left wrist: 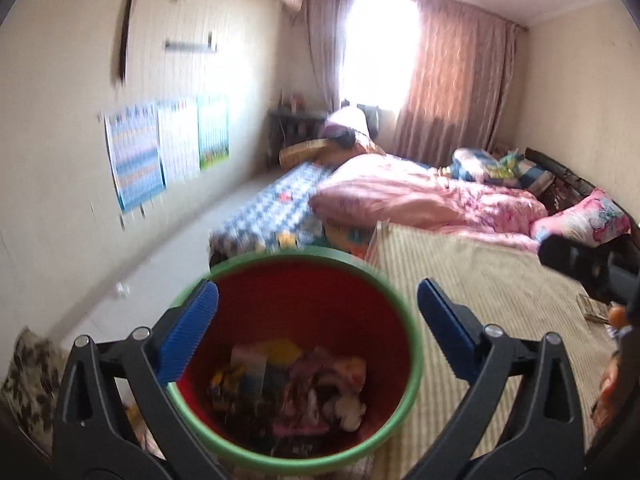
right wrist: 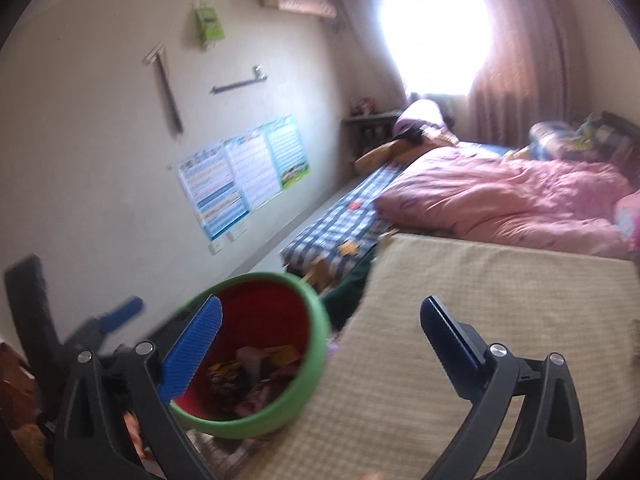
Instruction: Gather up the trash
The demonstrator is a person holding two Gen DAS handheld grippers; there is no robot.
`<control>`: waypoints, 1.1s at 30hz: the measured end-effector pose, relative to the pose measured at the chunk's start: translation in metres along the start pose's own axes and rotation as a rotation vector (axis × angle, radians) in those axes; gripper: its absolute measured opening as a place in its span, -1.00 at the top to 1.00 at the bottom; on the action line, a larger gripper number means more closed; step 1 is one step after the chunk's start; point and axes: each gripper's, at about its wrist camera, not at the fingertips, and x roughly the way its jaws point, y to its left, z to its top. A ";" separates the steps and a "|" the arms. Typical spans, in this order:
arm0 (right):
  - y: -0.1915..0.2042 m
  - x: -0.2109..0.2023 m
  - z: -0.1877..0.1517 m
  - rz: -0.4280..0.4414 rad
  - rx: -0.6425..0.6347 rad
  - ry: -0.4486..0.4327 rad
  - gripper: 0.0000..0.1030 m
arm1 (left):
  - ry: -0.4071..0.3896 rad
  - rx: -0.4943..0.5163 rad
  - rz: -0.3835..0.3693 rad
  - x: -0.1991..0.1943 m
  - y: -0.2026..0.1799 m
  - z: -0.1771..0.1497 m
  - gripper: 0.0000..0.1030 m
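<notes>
A red bin with a green rim (left wrist: 416, 360) stands by the bed's near corner, with crumpled wrappers and paper scraps (left wrist: 288, 384) lying in its bottom. My left gripper (left wrist: 318, 292) hangs over the bin's mouth, open, with nothing between its blue pads. The right wrist view has the same bin (right wrist: 320, 332) at lower left with the trash (right wrist: 256, 372) inside. My right gripper (right wrist: 322, 304) is open and empty there, its left pad over the bin and its right pad over the beige cover. The left gripper's blue pad (right wrist: 120, 314) shows blurred at the left.
A beige striped cover (left wrist: 480, 300) lies on the near end of the bed, with a pink duvet (left wrist: 420, 192) and a pink pillow (left wrist: 580, 216) beyond. A blue checked sheet (left wrist: 272, 208) runs along the bed's left side. Posters (left wrist: 168, 148) hang on the left wall.
</notes>
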 end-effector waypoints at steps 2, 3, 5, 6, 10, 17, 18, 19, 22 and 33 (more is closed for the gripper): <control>-0.012 -0.015 0.001 -0.033 -0.016 -0.042 -0.87 | -0.055 0.020 0.012 -0.006 -0.014 0.006 -0.90; -0.018 -0.022 0.001 -0.049 -0.031 -0.059 -0.87 | -0.073 0.023 0.011 -0.009 -0.022 0.009 -0.90; -0.027 -0.031 0.001 -0.092 -0.053 -0.084 -0.87 | -0.086 0.019 0.011 -0.012 -0.036 0.013 -0.90; -0.032 -0.035 0.001 -0.129 -0.065 -0.094 -0.87 | -0.091 0.018 0.020 -0.013 -0.042 0.014 -0.90; -0.056 -0.042 -0.001 -0.157 -0.053 -0.068 -0.87 | -0.024 0.015 0.071 -0.013 -0.074 0.014 -0.90; -0.085 -0.049 0.000 -0.133 -0.065 -0.026 -0.87 | 0.008 -0.012 0.117 -0.034 -0.107 0.004 -0.90; -0.088 -0.051 0.000 -0.124 -0.068 -0.020 -0.87 | 0.011 -0.018 0.124 -0.037 -0.110 0.002 -0.90; -0.090 -0.050 -0.001 -0.116 -0.073 -0.014 -0.87 | 0.015 -0.023 0.131 -0.040 -0.114 0.000 -0.90; -0.097 -0.053 -0.003 -0.096 -0.089 -0.005 -0.87 | 0.021 -0.032 0.153 -0.046 -0.121 -0.005 -0.90; -0.113 -0.055 -0.001 -0.025 -0.107 0.007 -0.87 | 0.049 -0.046 0.210 -0.049 -0.141 -0.010 -0.90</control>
